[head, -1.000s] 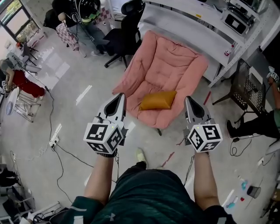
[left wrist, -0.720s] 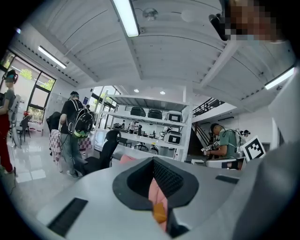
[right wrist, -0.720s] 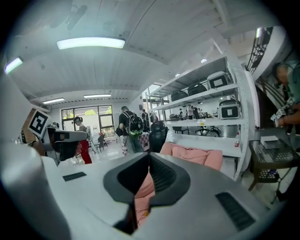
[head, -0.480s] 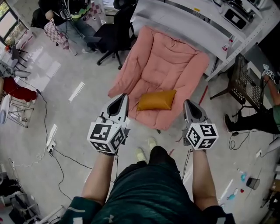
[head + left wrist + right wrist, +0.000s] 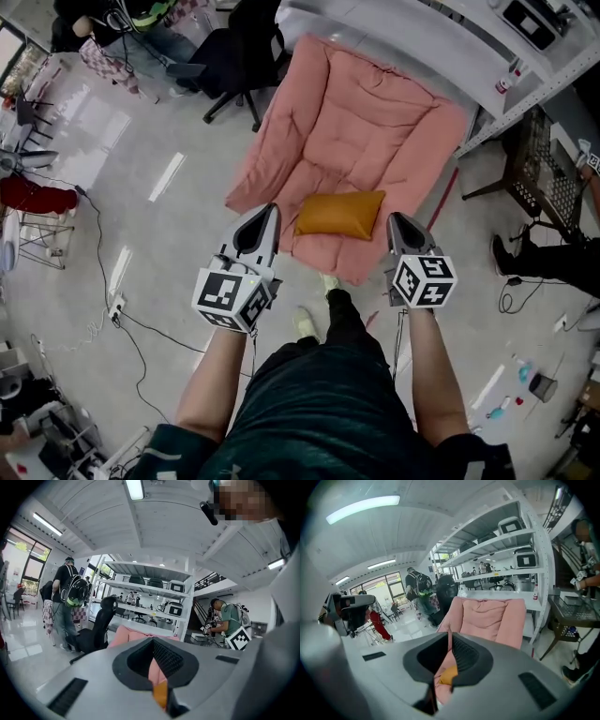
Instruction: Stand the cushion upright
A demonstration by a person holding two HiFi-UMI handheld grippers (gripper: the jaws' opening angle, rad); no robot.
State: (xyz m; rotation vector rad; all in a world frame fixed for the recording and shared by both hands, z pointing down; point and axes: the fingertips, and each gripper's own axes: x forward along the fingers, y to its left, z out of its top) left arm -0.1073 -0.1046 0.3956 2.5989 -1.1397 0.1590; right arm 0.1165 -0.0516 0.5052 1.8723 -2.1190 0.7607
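In the head view I hold my left gripper (image 5: 265, 214) and my right gripper (image 5: 397, 219) out in front, each with its marker cube toward me and its tip toward the pink chair (image 5: 356, 131). The orange cushion (image 5: 339, 215) lies flat on the front of the seat, between my two tips and touching neither; the left tip is over the seat's left edge, and the right tip is just beside the cushion's right end. A black office chair (image 5: 234, 61) stands past the pink one on the left, and a white shelf rack (image 5: 450, 47) runs along the upper right. In the left gripper view my jaws are pressed together at the tips with nothing pinched; through the hollow behind them I see pink chair fabric and a strip of the cushion (image 5: 161, 693). In the right gripper view my jaws are likewise closed and empty, the chair's back (image 5: 487, 616) rises ahead, and a corner of the cushion (image 5: 446, 674) shows low in the hollow.
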